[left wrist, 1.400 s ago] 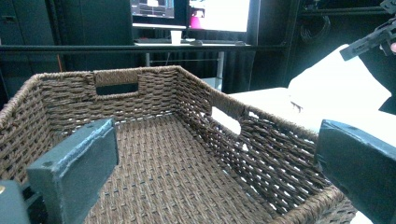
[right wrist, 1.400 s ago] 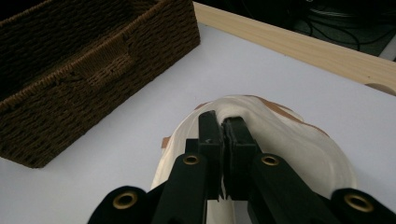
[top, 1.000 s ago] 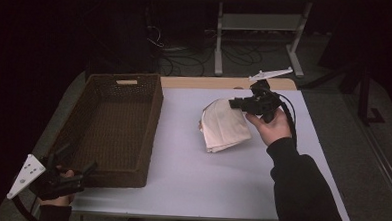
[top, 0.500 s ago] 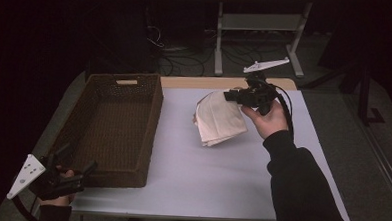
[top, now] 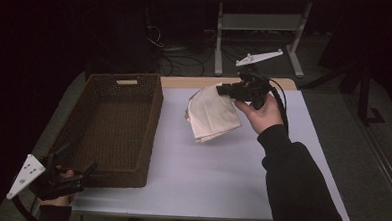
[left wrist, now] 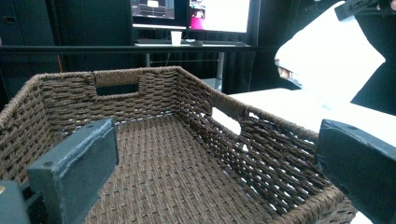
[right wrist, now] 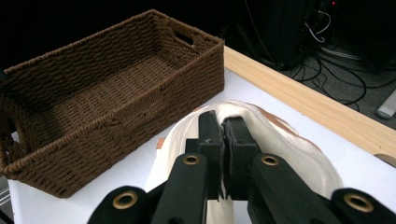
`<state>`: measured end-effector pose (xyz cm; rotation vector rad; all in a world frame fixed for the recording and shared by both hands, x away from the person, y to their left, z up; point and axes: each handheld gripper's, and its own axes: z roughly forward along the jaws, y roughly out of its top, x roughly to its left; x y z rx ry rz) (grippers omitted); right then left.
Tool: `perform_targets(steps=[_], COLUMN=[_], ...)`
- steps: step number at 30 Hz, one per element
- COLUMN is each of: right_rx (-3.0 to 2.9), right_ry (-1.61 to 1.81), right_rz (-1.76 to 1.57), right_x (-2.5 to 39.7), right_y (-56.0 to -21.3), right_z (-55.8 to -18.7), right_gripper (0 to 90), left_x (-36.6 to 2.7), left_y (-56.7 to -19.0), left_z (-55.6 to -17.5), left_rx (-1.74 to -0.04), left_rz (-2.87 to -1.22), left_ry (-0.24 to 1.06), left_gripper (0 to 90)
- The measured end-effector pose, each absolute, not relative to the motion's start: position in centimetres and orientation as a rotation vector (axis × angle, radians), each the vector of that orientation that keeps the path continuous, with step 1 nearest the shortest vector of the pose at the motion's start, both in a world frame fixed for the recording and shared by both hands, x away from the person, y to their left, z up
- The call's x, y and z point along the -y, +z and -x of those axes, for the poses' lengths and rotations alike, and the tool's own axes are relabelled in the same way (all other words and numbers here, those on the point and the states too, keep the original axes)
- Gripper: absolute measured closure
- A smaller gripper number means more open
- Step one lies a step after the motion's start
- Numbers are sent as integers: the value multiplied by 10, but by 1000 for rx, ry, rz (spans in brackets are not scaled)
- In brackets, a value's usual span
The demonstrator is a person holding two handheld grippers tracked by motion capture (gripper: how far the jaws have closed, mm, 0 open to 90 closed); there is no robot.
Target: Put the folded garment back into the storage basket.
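Cloth (top: 211,118), soft and light, hangs limp right of the basket (top: 148,133), pinched at its top edge by the right gripper (top: 224,90); the left gripper (top: 74,166) gapes wide, empty, at the basket's near corner.

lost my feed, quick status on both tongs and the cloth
Right tongs shut on the cloth, lifted off the table. Left tongs open, idle at the basket. Basket empty, nothing between.

Cloth (top: 211,113): cream-white, folded, hanging lifted off the table, pinched at its upper edge. Basket (top: 116,84): dark brown wicker, rectangular, empty, handle slots in its walls, standing on the table's left side.
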<state>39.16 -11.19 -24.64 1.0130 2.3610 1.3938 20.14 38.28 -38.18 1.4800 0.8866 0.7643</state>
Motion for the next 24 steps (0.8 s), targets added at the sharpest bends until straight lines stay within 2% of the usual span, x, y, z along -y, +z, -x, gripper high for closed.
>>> perform_targets(steps=[24], right_rx=[-2345], right_ry=[1447], right_rz=[-934], right_x=[86], right_y=[-211], right_z=[-400], right_gripper=[856], left_x=[-383], left_y=[-382], left_z=[-201], left_rx=[-890], left_rz=[-1475], left_ry=[759], left_gripper=[0])
